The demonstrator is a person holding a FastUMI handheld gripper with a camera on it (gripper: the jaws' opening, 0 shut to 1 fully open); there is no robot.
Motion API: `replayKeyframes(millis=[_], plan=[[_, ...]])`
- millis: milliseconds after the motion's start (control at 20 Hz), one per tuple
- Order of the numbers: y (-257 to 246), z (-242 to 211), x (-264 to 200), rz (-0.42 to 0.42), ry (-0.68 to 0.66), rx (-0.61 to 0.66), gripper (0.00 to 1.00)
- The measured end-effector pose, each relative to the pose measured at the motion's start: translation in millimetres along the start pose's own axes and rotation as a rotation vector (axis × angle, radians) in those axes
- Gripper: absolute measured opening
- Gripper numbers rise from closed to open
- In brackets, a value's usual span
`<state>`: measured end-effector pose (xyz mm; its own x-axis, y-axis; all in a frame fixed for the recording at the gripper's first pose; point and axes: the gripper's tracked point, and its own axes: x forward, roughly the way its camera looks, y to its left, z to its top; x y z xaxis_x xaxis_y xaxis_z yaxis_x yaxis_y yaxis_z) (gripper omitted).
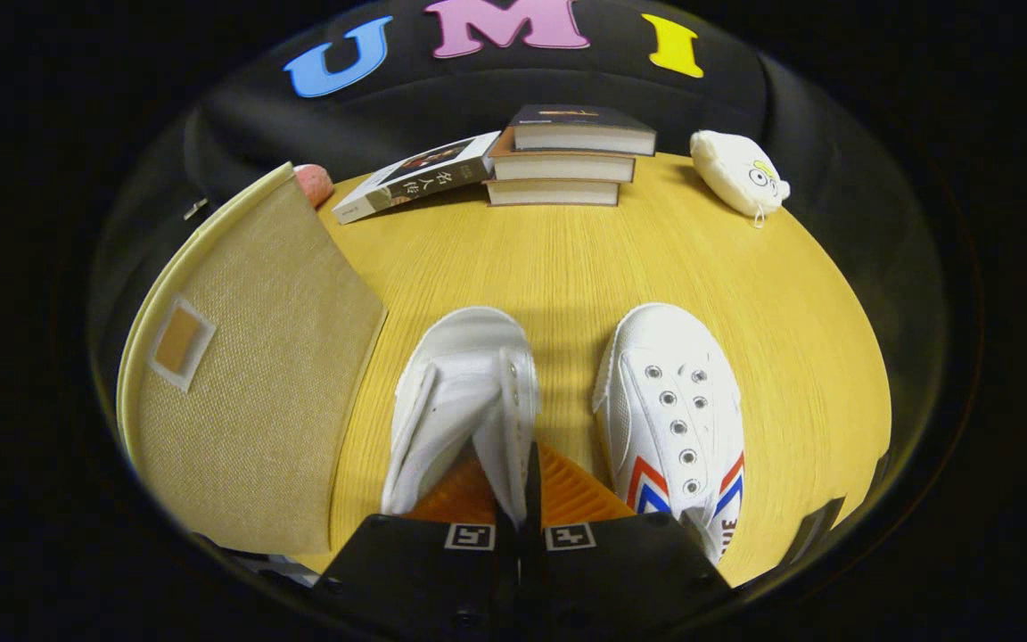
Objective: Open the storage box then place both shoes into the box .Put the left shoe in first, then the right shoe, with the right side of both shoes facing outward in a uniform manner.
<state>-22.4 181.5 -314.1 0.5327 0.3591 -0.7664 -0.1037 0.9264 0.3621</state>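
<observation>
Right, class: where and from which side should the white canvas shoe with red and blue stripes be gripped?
On the striped shoe, probably pinch the eyelet flap from above, heel end: toe points away, sole flat. The gripper is shut on the plain white shoe.

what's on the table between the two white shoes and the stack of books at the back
Nothing: in the gripper view bare wooden table runs from the gripped shoe and the laced shoe to the book stack. The gripper is shut on the gripped shoe's side.
</observation>
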Motion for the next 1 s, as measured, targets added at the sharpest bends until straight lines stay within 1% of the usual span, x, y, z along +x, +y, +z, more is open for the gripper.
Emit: replayKeyframes(millis=[100, 200, 350, 500, 650, 800, 1000], plan=[[0.1, 0.5, -6.8, 0.002, 0.020, 0.040, 0.06], [0.2, 3.8, -17.2, 0.005, 0.016, 0.046, 0.06], [6.9, 14.7, -34.6, 0.032, -0.001, 0.047, 0.06], [13.3, 33.7, -60.1, 0.047, -0.011, 0.084, 0.06], [18.7, 58.8, -91.4, 0.035, -0.023, 0.115, 0.06], [37.6, 87.1, -120.6, 0.047, -0.027, 0.149, 0.05], [88.6, 115.0, -146.2, 0.115, -0.007, 0.196, 0.06]])
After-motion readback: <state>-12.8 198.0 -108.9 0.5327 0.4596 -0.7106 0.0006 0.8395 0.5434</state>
